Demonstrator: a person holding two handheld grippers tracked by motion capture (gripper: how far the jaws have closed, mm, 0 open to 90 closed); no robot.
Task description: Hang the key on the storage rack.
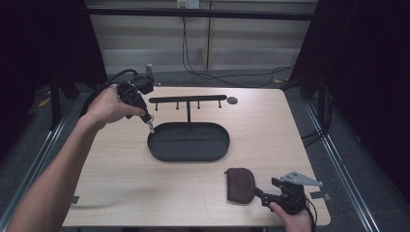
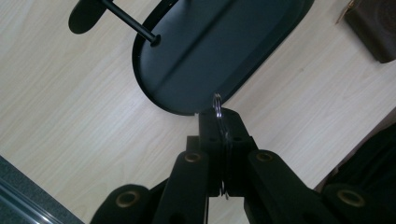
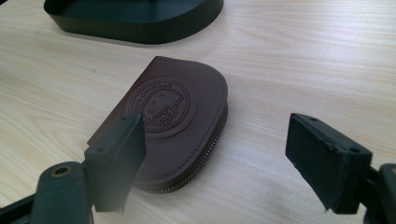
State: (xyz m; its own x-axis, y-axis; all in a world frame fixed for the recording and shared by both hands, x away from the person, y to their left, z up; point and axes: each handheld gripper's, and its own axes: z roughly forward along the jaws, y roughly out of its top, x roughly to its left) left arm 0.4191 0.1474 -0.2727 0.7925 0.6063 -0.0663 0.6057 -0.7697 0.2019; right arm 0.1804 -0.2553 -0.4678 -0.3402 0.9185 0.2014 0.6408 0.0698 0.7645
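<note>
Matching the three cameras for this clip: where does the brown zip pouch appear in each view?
High view: the brown zip pouch lies low, right of centre, just left of the right gripper.
Left gripper view: only a corner of it shows at the top right edge.
Right gripper view: centre frame, flat on the table between the open jaws.
Shared landmark: the black oval tray.

A small dark disc [image 1: 232, 100] lies on the wooden table [image 1: 270, 130]; black cables [image 1: 217, 75] trail behind.

Brown zipped pouch [image 3: 175, 121] flat beside black tray [image 1: 188, 141]
</note>
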